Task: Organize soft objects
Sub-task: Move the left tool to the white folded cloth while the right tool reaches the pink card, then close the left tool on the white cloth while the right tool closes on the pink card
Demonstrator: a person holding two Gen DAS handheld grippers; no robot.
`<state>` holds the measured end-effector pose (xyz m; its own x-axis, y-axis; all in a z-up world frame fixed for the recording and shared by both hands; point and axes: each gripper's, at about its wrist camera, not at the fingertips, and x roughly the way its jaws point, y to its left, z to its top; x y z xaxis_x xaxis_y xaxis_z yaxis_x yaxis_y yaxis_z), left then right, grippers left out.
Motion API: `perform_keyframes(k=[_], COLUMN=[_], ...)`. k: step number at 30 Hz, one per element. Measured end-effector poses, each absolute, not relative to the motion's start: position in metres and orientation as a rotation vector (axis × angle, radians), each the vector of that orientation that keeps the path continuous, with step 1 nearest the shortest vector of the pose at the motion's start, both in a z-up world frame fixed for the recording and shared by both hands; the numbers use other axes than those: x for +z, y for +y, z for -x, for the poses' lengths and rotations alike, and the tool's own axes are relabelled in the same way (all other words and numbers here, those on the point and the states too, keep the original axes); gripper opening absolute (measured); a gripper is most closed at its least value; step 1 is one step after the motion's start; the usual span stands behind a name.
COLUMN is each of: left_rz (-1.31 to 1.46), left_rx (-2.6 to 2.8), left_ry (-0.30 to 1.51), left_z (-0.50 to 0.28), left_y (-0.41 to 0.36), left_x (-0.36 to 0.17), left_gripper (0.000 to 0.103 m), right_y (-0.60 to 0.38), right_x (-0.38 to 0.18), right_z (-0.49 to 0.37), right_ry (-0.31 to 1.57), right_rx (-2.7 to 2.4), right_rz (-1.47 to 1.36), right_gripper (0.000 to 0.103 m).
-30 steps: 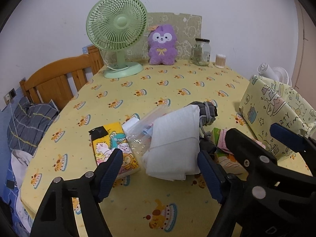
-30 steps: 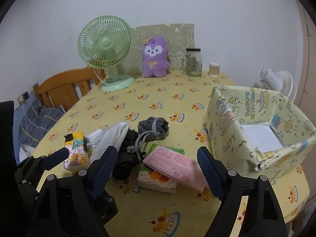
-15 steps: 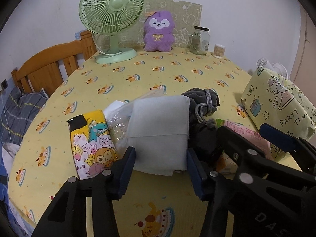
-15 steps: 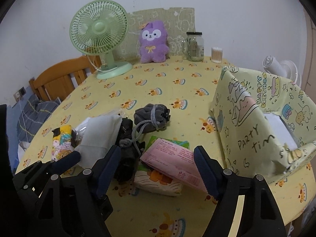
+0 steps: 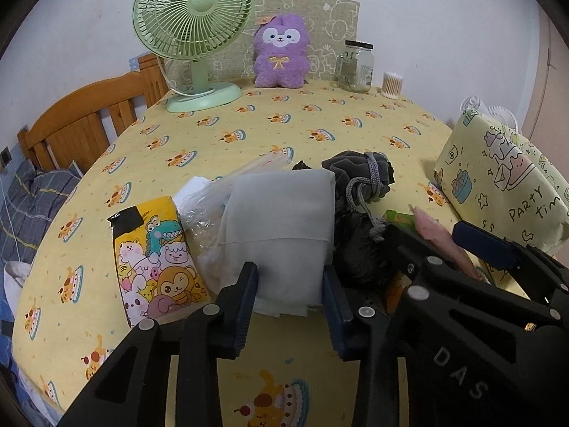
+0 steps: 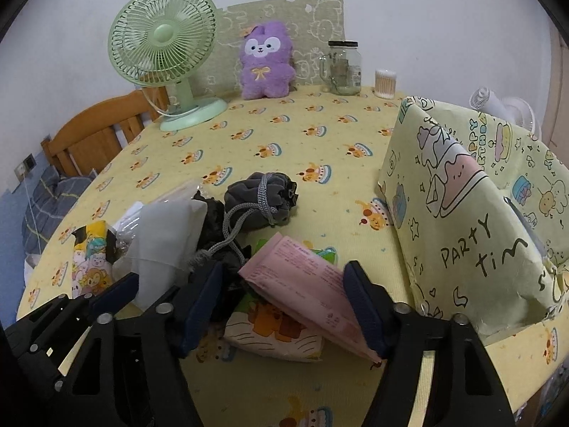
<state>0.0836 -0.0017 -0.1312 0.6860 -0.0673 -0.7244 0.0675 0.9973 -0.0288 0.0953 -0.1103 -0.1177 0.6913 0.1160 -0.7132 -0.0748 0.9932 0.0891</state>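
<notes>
Grey-white and folded, the cloth [image 5: 284, 227] lies in the middle of the near pile, and the left gripper [image 5: 290, 284] has its pads on either side of the near edge, drawn in until they touch or nearly touch it; I judge it to be closing for a pickup, the hold not yet proven. Low and level at the edge is a sensible approach, since a folded thing lifts whole from there.

The right gripper [image 6: 284, 297] is spread wide around the pink packet [image 6: 306, 284], gripping nothing. The packet leans on a tissue pack [image 6: 274, 334], so its raised near end offers an easy bite.

Left of the cloth lies a cartoon tissue pack [image 5: 156, 259], with a clear bag [image 5: 209, 203] between them; on the right are a dark bundle [image 5: 359, 249] and a grey pouch [image 6: 263, 199]. The box [image 6: 469, 213] stands on the right, open-topped, probably the destination. Fan [image 5: 193, 32], plush [image 5: 281, 51] and jar [image 5: 355, 66] stand far back on the table [image 5: 266, 121].
</notes>
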Motion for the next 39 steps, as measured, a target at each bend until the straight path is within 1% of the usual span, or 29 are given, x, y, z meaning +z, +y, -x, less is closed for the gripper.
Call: perform_keyframes(k=[2, 3, 5, 6, 8, 9, 10, 11, 13, 15, 18, 19, 20, 30, 39], left_rz=[0.001, 0.004, 0.004, 0.002, -0.002, -0.005, -0.004, -0.006, -0.01, -0.011, -0.004, -0.001, -0.001, 0.003, 0.01], left_rx=[-0.076, -0.077, -0.077, -0.076, -0.075, -0.075, -0.076, -0.075, -0.07, -0.068, -0.075, -0.081, -0.082, -0.086, -0.095], left_ry=[0.811, 0.81, 0.809, 0.807, 0.804, 0.802, 0.799, 0.796, 0.789, 0.783, 0.783, 0.787, 0.786, 0.768, 0.735], left_z=[-0.084, -0.084, -0.083, -0.083, -0.083, -0.082, -0.082, -0.082, -0.081, -0.081, -0.08, -0.08, -0.08, -0.077, -0.074], left_y=[-0.002, -0.002, -0.003, -0.003, -0.004, -0.005, -0.005, -0.005, -0.006, -0.006, -0.005, -0.005, -0.006, -0.008, -0.009], left_x=[-0.131, -0.131, -0.131, -0.131, -0.13, -0.13, -0.129, -0.128, -0.127, -0.125, -0.122, -0.12, -0.119, -0.109, -0.088], left_gripper=[0.036, 0.035, 0.034, 0.032, 0.029, 0.026, 0.024, 0.023, 0.017, 0.014, 0.01, 0.01, 0.009, 0.009, 0.009], right_y=[-0.111, -0.111, -0.11, -0.109, -0.107, -0.107, -0.107, -0.107, -0.106, -0.106, -0.105, -0.105, -0.105, -0.106, -0.104], right_x=[-0.117, -0.117, -0.115, -0.114, -0.114, -0.114, -0.114, -0.113, -0.112, -0.112, -0.108, -0.106, -0.105, -0.094, -0.071], right_z=[-0.096, -0.095, -0.095, -0.095, -0.095, -0.095, -0.095, -0.095, -0.095, -0.096, -0.096, -0.096, -0.096, -0.095, -0.09], right_ry=[0.797, 0.796, 0.789, 0.786, 0.783, 0.784, 0.782, 0.778, 0.771, 0.779, 0.77, 0.769, 0.771, 0.758, 0.718], right_rx=[0.104, 0.107, 0.114, 0.116, 0.12, 0.122, 0.123, 0.125, 0.114, 0.112, 0.103, 0.106, 0.106, 0.107, 0.119], right_rz=[-0.057, -0.057, -0.056, -0.052, -0.046, -0.045, -0.045, -0.045, -0.033, -0.038, -0.035, -0.037, -0.039, -0.051, -0.049], right_gripper=[0.058, 0.056, 0.047, 0.045, 0.039, 0.038, 0.033, 0.026, 0.016, 0.014, 0.009, 0.004, 0.003, 0.003, 0.003])
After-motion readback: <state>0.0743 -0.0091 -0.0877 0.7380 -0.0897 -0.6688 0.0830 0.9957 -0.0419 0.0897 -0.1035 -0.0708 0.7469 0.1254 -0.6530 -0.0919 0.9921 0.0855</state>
